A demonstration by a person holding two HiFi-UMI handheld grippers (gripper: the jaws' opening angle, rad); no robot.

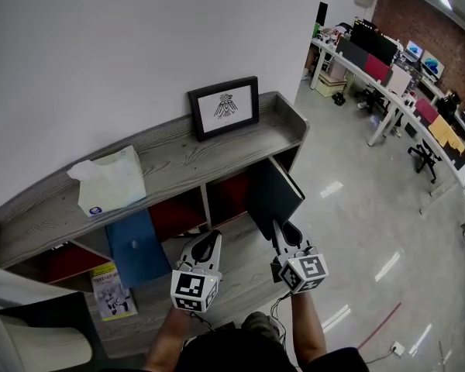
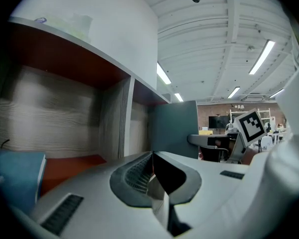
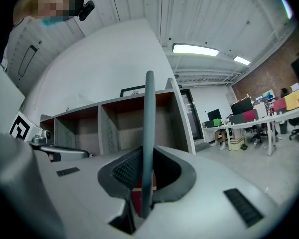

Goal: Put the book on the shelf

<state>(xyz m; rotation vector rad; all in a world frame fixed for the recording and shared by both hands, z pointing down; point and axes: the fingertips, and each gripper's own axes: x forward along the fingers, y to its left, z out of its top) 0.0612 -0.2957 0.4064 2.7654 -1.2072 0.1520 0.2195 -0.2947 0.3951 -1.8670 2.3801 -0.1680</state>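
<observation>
Mid-carry, by the look of it: book not yet shelved. Held upright and edge-on in the right gripper [image 1: 282, 229], pads pinched on the lower edge of the dark teal book [image 1: 273, 194]. Hanging just in front of the right end of the grey shelf unit [image 1: 178, 160], outside its openings. Nothing in the left gripper [image 1: 208, 240]; jaws pressed together, pointed toward the middle compartments. Blue book [image 1: 137, 248] leaning at a left compartment; framed picture [image 1: 224, 107] on top. Next, likely: line the book's edge up with an open red-floored compartment, slide in upright, avoid clipping a divider, then release.
</observation>
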